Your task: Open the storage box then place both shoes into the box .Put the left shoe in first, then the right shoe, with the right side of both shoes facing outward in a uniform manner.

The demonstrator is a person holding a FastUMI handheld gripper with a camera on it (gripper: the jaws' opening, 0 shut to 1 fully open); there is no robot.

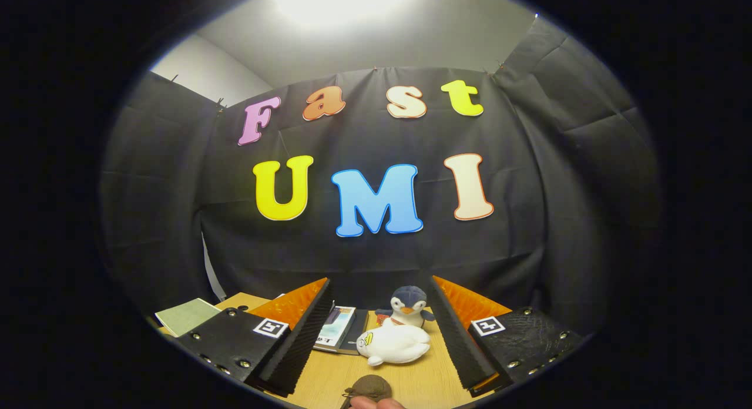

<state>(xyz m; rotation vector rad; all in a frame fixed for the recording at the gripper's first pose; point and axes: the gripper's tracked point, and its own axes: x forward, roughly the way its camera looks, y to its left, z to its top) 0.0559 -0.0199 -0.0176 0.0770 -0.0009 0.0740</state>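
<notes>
Brown and rounded, a small thing point(369, 386) lies on the surface point(423, 379) at the near end of the gap between the fingers, with a fingertip point(376, 403) of a person just below it. It may be the toe of a shoe, but too little of it is in sight to be sure. I cannot pick out the storage box; the camera points mostly at the booth's cloth wall, so the box and the second shoe may lie lower or off to a side.

The gripper point(376, 332) is released, its fingers spread wide with nothing between the pads.

Just ahead of the brown thing, between the fingers, lies a white plush toy point(395, 344). Beyond it stands a penguin toy point(409, 306). A book point(338, 329) lies flat close by the left finger, and a green pad point(187, 315) sits further left at the surface's edge.

The main risk is a blind start: with the view tilted this high, the fingers could drop onto the plush toy instead of the box lid, or sweep the toys and book aside. A second risk is order: without both shoes in sight, left and right are easily confused, and the wrong side could end up facing outward.
</notes>
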